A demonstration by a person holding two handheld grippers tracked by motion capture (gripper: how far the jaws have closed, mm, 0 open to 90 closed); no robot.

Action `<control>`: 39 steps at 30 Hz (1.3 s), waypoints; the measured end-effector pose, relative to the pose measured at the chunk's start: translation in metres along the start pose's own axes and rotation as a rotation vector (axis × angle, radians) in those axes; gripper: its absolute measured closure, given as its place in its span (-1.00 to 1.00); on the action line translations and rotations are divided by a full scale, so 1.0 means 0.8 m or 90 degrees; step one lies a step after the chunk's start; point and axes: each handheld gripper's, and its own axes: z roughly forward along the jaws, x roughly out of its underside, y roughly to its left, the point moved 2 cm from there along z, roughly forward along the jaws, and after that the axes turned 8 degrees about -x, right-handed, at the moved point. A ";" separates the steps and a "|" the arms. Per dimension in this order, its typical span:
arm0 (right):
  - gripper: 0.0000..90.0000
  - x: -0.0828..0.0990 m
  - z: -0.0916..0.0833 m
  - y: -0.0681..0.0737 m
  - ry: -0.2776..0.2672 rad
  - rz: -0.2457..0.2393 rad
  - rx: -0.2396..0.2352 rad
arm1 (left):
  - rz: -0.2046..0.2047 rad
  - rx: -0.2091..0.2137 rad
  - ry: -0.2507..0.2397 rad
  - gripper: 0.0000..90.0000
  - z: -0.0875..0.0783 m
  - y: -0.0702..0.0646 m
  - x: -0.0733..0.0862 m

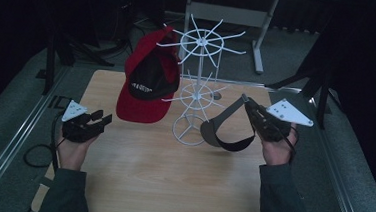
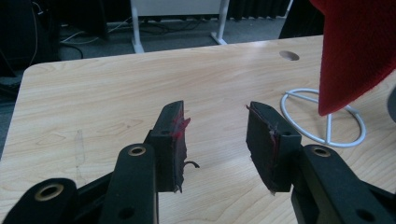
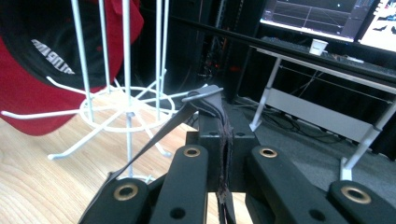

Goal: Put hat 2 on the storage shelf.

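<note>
The right gripper (image 1: 250, 106) pinches a dark grey visor's strap (image 1: 229, 128) right of centre; the left gripper (image 1: 102, 120), lower left, is spread wide.

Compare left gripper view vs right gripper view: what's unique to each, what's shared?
Left gripper view alone: the left gripper with open, empty jaws over the table, and the table's round hole.
Right gripper view alone: the right gripper shut on the dark visor strap, plus monitors behind.
Both: the red cap and white wire rack.
</note>
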 end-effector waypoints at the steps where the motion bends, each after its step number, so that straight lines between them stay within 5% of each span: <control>1: 0.96 -0.002 0.000 0.000 -0.003 -0.002 -0.001 | 0.001 0.000 0.000 0.28 0.000 0.000 0.000; 39: 0.96 -0.061 -0.006 0.001 -0.052 -0.015 -0.016 | -0.009 0.015 0.001 0.27 0.002 -0.002 0.000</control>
